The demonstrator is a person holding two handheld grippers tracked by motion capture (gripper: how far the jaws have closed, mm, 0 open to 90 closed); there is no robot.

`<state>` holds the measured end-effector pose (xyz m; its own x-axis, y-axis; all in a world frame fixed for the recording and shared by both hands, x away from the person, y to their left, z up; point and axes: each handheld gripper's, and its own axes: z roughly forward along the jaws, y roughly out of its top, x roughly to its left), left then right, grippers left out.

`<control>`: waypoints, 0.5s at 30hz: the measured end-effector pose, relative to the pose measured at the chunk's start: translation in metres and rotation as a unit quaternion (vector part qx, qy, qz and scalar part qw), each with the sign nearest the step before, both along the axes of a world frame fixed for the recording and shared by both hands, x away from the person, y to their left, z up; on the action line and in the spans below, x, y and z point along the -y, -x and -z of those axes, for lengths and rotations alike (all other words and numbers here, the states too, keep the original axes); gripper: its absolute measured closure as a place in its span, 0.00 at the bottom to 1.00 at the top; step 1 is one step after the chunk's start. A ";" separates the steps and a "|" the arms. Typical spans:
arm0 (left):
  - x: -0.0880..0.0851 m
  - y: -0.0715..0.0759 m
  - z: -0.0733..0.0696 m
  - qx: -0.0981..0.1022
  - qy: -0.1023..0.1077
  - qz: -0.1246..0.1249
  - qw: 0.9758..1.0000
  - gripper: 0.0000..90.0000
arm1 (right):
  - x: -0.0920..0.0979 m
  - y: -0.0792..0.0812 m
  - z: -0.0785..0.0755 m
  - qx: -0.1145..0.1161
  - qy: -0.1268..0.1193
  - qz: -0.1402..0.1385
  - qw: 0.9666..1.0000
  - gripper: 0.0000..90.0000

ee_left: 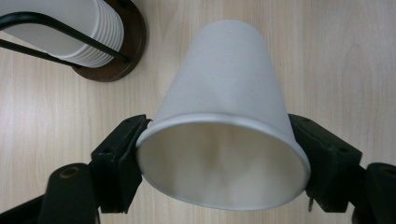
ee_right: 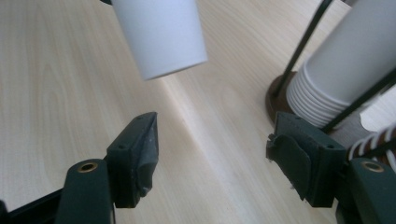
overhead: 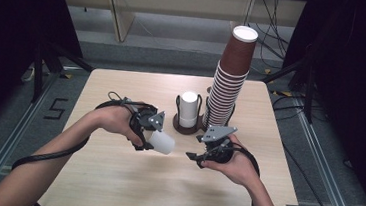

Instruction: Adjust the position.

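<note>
My left gripper [overhead: 146, 139] is shut on a white paper cup [overhead: 162, 143], pinching it at the rim and holding it on its side above the table. In the left gripper view the cup [ee_left: 224, 88] sits between both jaws with its open mouth facing the camera. My right gripper [overhead: 195, 159] is just to the right of the cup, open, with nothing between its jaws. In the right gripper view the cup's closed bottom [ee_right: 161, 37] hangs above and ahead of the right gripper [ee_right: 212, 154]. A stack of white cups [overhead: 188, 109] stands in a wire holder behind both grippers.
A tall stack of brown paper cups [overhead: 231, 77] rises at the back right in a second wire holder. The white stack [ee_right: 341, 70] and its round brown base [ee_left: 119, 56] stand close to both grippers. The wooden table [overhead: 114, 177] ends in a front edge near the person's forearms.
</note>
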<state>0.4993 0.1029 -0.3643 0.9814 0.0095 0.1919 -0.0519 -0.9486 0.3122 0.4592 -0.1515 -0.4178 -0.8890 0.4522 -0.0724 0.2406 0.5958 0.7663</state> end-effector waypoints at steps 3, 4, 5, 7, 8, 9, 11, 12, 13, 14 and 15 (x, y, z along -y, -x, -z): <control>0.005 0.001 -0.001 -0.001 -0.027 0.010 1.000 0.27 | -0.003 0.002 0.000 0.000 0.001 -0.003 1.000 0.36; 0.007 0.001 -0.001 -0.002 -0.032 0.013 0.999 0.27 | -0.005 0.002 0.000 -0.001 0.002 -0.008 1.000 0.36; 0.008 0.001 -0.002 -0.002 -0.040 0.017 0.999 0.27 | -0.006 0.001 0.001 0.005 0.004 -0.018 1.000 0.36; 0.011 0.002 -0.002 -0.007 -0.051 0.021 0.998 0.27 | -0.009 0.001 0.001 0.016 0.007 -0.031 0.999 0.36; 0.014 0.002 -0.002 -0.006 -0.059 0.025 0.998 0.27 | -0.012 0.003 0.002 0.004 0.005 -0.022 1.000 0.36; 0.014 0.002 -0.002 -0.006 -0.059 0.025 0.998 0.27 | -0.012 0.003 0.002 0.004 0.005 -0.022 1.000 0.36; 0.017 0.001 -0.001 -0.007 -0.072 0.033 0.997 0.27 | -0.015 0.004 0.003 0.006 0.005 -0.028 1.000 0.35; 0.017 0.001 -0.001 -0.007 -0.072 0.033 0.997 0.27 | -0.015 0.004 0.003 0.006 0.005 -0.028 1.000 0.35; 0.018 0.001 0.000 -0.007 -0.076 0.035 0.996 0.27 | -0.017 0.002 0.004 0.018 0.002 -0.039 0.999 0.35; 0.019 0.001 0.000 -0.007 -0.080 0.039 0.996 0.27 | -0.018 0.002 0.004 0.018 0.001 -0.040 0.999 0.35; 0.020 0.002 0.001 -0.007 -0.084 0.044 0.995 0.27 | -0.020 0.002 0.004 0.020 0.003 -0.043 0.999 0.35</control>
